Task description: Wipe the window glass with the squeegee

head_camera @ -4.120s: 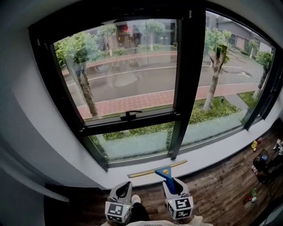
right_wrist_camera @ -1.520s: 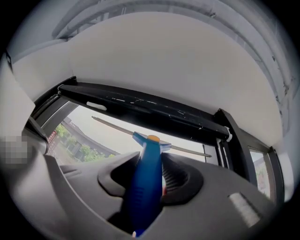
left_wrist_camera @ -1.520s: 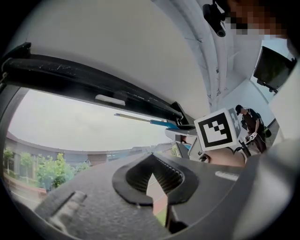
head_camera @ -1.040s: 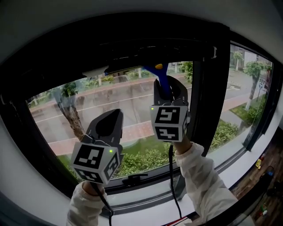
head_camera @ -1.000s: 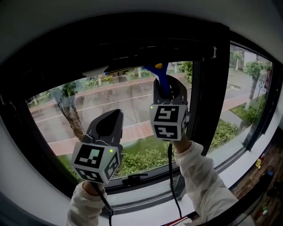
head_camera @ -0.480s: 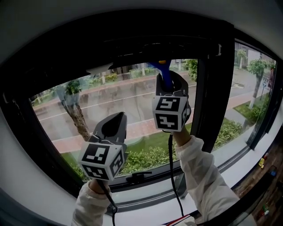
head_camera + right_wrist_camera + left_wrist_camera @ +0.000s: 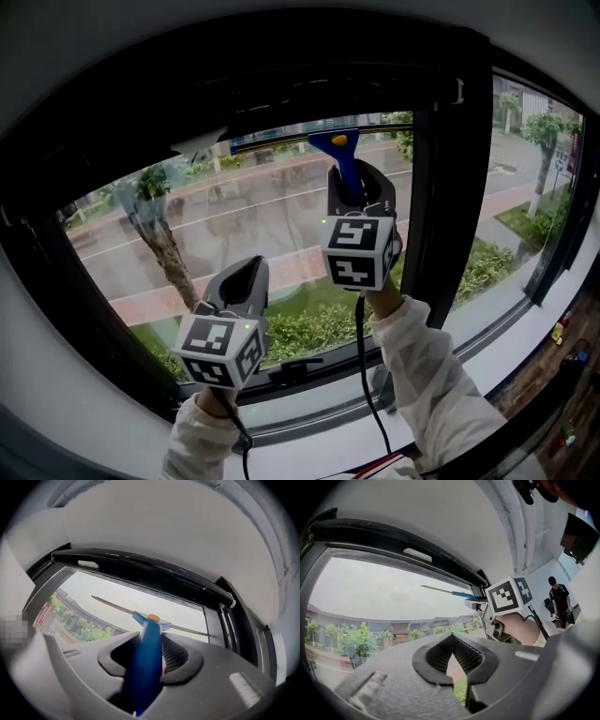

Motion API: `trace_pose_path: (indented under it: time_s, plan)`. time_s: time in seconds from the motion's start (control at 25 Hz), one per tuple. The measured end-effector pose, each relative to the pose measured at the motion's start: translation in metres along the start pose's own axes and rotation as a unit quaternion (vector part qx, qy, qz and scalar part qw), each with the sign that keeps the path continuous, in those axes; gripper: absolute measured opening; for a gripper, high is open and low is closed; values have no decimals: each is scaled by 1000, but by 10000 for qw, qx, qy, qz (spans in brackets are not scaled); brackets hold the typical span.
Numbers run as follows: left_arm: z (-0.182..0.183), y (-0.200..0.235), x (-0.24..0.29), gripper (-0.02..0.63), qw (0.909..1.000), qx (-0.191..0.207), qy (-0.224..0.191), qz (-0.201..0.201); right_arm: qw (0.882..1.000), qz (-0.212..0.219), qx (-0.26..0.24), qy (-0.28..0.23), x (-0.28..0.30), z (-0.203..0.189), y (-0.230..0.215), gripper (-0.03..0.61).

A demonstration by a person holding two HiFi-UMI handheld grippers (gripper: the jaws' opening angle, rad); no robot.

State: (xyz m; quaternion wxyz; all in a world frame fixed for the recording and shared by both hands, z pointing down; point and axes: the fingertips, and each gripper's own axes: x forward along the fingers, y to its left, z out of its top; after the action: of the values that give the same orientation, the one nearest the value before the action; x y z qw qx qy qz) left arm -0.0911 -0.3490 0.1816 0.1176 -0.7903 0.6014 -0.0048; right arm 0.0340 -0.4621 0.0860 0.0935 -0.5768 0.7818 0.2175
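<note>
The squeegee (image 7: 344, 165) is high on the window glass (image 7: 234, 220). Its thin blade lies just under the black top frame (image 7: 281, 84) with its long axis running left to right, the right end a little higher in the head view and close to the vertical mullion (image 7: 452, 187). The blue handle drops straight down from the middle of the blade into the right gripper (image 7: 359, 190). That gripper's jaws are pinched on the handle from both sides, as the right gripper view shows around the blue shaft (image 7: 144, 665). The blade therefore sits above and beyond the fingers, and the unwiped pane spreads below it, so the stroke to come looks like a straight pull downward along the handle's line. The left gripper (image 7: 246, 279) is lower and to the left, well apart from the squeegee. Its jaws are drawn together at the tips with nothing between them (image 7: 452, 654), so the right one is plainly the working hand. No view settles whether the rubber edge is actually pressed against the glass or just off it. The blade's left end is hard to separate from the dark frame. The lower middle of the pane, near the latch (image 7: 292, 367), is partly covered by the two grippers and the sleeves.
</note>
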Motion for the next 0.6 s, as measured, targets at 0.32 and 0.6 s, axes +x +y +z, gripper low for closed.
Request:
trace_pose_path:
  time_s: [0.32,0.6]
  plan:
    - [-54,-12,1,0,9987,-278,398,-124,9999,16,-11,136,-17,-37,7,147]
    - [-84,-22,-1,0,9967,-480,617,-206,9997,43,-30,258,-27,-56,12,147]
